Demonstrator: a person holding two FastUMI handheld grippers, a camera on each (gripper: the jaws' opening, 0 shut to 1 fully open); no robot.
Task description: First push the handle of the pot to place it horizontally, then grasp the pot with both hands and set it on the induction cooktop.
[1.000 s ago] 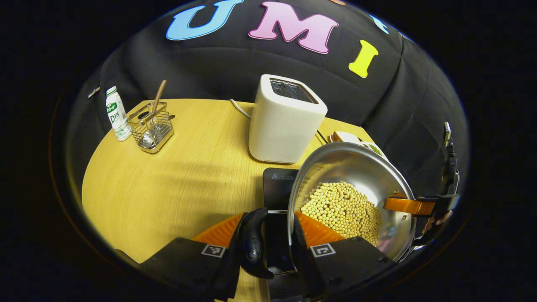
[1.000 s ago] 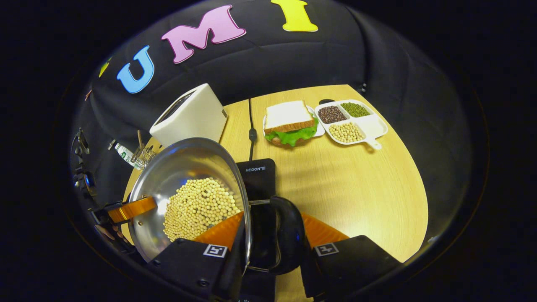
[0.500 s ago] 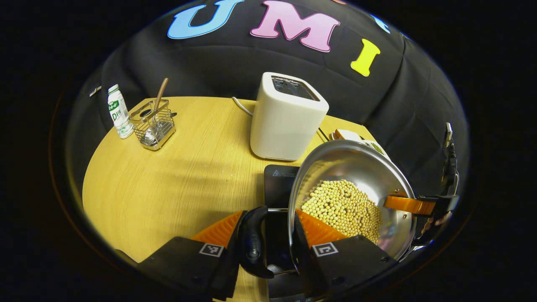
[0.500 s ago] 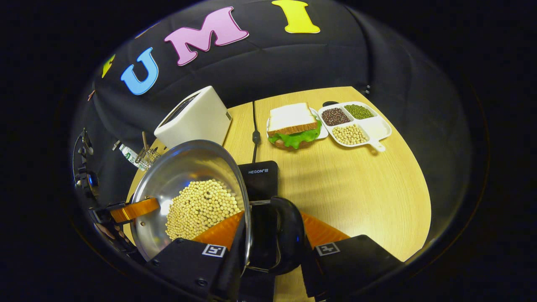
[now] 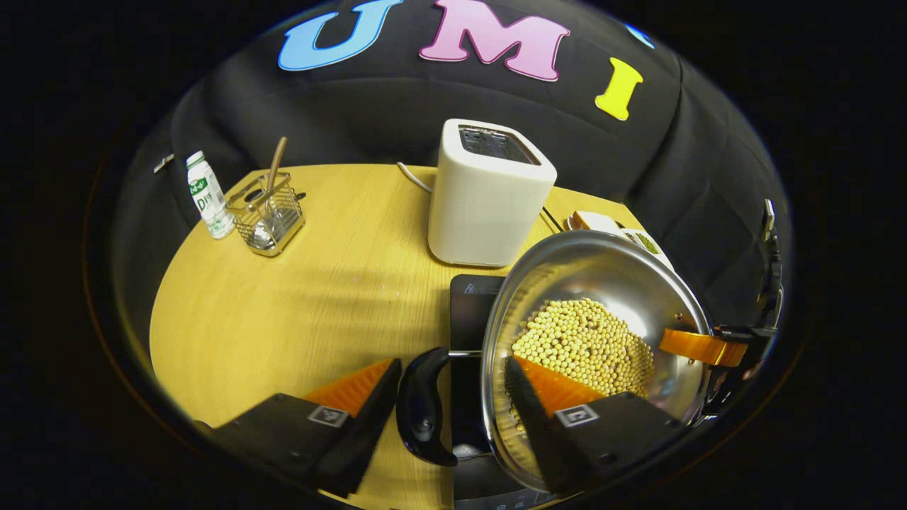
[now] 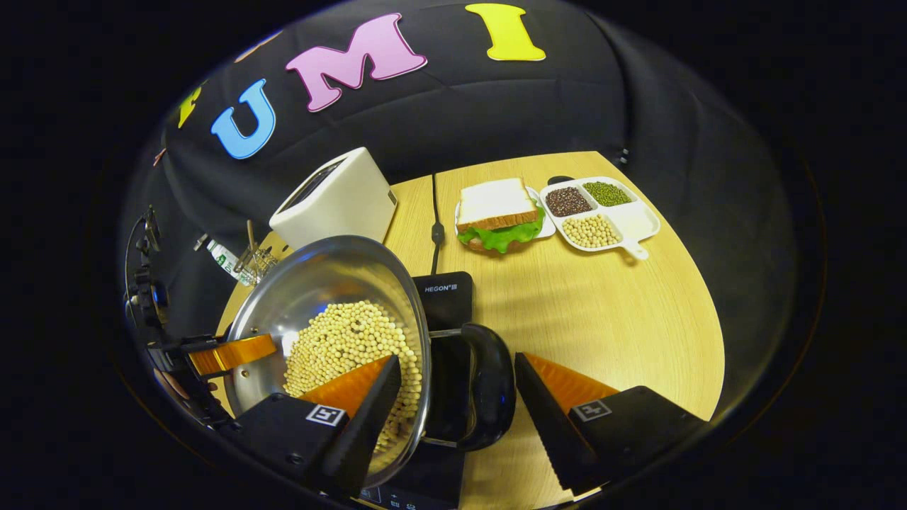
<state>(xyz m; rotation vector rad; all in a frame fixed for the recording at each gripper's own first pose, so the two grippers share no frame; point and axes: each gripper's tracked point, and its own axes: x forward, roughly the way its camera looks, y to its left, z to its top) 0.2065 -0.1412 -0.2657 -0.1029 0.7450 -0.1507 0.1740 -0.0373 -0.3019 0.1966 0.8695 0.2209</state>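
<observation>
A steel pot full of pale beans rests on the black induction cooktop. My left gripper is open, with one finger over the beans inside the rim and the other outside the pot's black side handle. Neither finger touches the handle. My right gripper is open the same way around the opposite black handle. Across the pot, the right gripper's finger hangs inside the far rim in the left gripper view. The left gripper's finger does so in the right gripper view.
A white toaster stands just behind the cooktop. A small bottle and a wire basket sit at the table's far left. A sandwich, a divided bean tray and a black cable lie at the back right.
Both grippers were shut on the pot's rim and handles; now both have opened wide. The pot has settled slightly lower onto the cooktop.
</observation>
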